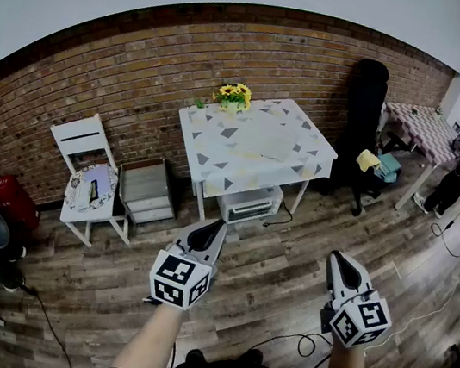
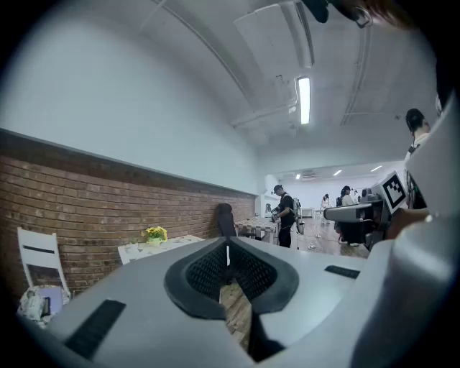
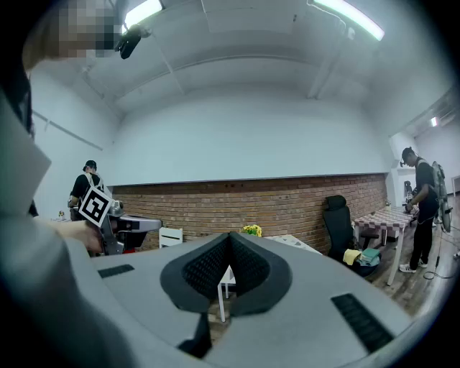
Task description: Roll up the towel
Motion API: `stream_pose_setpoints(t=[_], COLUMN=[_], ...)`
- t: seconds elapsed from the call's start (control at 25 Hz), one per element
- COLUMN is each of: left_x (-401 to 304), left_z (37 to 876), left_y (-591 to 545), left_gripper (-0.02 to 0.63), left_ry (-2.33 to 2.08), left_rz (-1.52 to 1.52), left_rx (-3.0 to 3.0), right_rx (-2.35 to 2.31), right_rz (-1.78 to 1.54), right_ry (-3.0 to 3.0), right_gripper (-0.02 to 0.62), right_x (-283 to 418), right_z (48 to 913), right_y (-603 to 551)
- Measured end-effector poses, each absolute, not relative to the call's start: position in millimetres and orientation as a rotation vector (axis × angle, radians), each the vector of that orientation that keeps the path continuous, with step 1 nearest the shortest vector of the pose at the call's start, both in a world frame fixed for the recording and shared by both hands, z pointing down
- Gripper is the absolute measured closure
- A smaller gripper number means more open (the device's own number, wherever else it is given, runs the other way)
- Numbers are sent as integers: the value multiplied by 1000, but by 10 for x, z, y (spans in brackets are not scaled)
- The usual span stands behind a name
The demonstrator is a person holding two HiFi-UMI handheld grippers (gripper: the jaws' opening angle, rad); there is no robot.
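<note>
Left tongs (image 1: 214, 227), right tongs (image 1: 337, 260) closed, empty, well apart from table (image 1: 205, 164)

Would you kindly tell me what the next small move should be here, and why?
Probably walk forward to the table: the left gripper and right gripper are shut, empty and well short of it, and the pale cloth on it, apparently the towel, lies unrolled.
</note>
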State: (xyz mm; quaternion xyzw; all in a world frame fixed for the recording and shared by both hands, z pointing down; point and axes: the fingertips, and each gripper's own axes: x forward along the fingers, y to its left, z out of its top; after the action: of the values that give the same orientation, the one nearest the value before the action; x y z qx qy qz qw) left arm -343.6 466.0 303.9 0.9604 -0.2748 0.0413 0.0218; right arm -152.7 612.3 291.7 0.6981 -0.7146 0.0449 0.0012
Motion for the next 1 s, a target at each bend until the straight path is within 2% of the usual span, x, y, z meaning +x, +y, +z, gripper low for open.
stream_pose_setpoints(t=[0.6, 1.0], left_x=[-3215, -2603], left_z=[3146, 3114], left_y=[4685, 4829], left_gripper=[582, 583], left_ry=[-844, -802], left_rz=[199, 217], left_rx=[2958, 2982], right_rx=[2188, 2224], right_rz=[171, 226], right_ry=[-2251, -2248], right_gripper=[583, 552], right_x=[-1279, -736], right_z=[3022, 3205], right_y=[6168, 6511])
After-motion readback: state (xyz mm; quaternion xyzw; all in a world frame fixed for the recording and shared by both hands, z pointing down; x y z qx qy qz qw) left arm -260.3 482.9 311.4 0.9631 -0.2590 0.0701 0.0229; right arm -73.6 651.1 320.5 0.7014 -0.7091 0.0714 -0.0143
